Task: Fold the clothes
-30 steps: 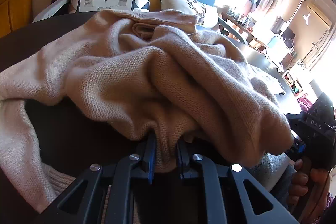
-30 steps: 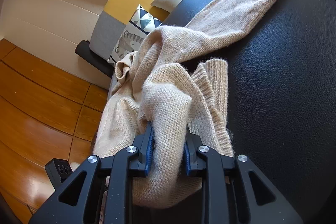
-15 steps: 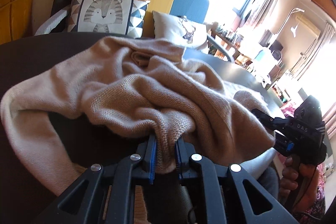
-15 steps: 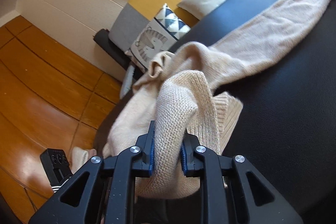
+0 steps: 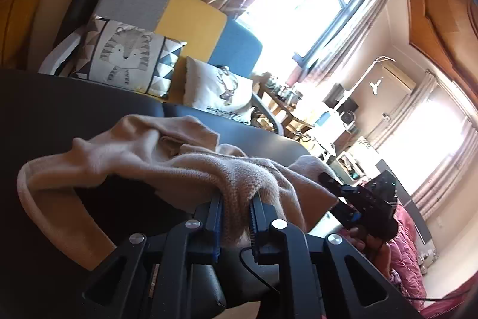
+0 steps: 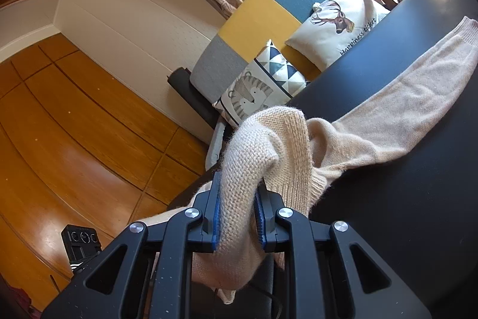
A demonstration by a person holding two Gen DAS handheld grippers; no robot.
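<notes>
I have both tongs, left (image 5: 236,217) and right (image 6: 237,214), clamped on the beige sweater (image 6: 388,121), lifting it off the tabletop (image 6: 418,199); next I'd spread it flat.

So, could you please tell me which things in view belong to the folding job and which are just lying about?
Part of the job:
- beige knit sweater
- left gripper, clamped on it
- right gripper, clamped on it
- black table underneath

Just lying about:
- tiger cushion
- deer cushion
- patchwork sofa
</notes>
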